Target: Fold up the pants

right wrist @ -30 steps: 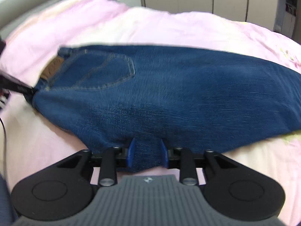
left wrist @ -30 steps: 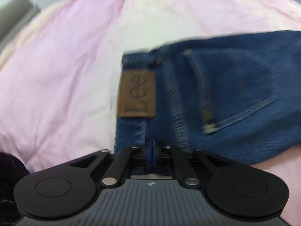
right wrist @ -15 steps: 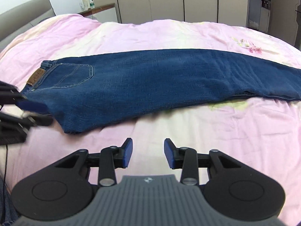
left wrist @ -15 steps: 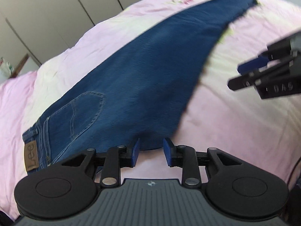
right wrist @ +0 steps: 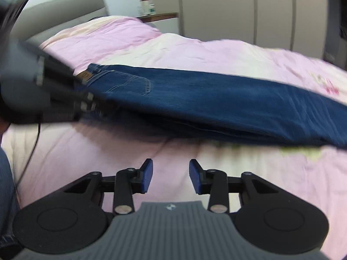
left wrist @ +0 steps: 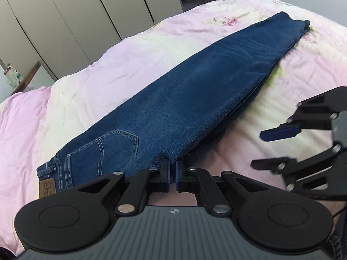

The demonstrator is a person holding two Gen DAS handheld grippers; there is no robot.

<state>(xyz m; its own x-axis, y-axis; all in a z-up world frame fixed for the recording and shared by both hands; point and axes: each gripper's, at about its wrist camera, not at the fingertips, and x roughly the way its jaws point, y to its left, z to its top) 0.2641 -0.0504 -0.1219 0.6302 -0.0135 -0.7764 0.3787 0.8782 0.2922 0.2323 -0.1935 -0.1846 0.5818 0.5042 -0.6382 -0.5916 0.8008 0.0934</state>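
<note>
My left tool (left wrist: 171,174) is clamped on the near edge of the jeans (left wrist: 195,91), at the seat just below the back pocket (left wrist: 117,149); the blue pads are pressed together with a pinch of denim between them, and that edge looks raised off the bed (left wrist: 108,71). My right tool (right wrist: 171,176) stands with its pads apart and nothing between them, only the pink cover beneath. In the left wrist view it sits at about 3 o'clock, apart from the fabric.

The jeans lie stretched along the bed, waistband and leather patch (left wrist: 48,188) toward 8 o'clock in the left view, hems (left wrist: 301,25) far off toward 1 o'clock. In the right view they run from 10 o'clock across to 3 o'clock, a bit blurred.

As I read it, the first fold is done: one leg lies on the other, a single back pocket faces up, and stacked layers show along the near edge. The crosswise folds are left: the garment is at full length, hems nowhere near the waistband. I judge I am only starting that stage, with one grip set near the seat and the right tool yet to take its hold. Whether the layers line up at the hems I cannot tell from here.
</note>
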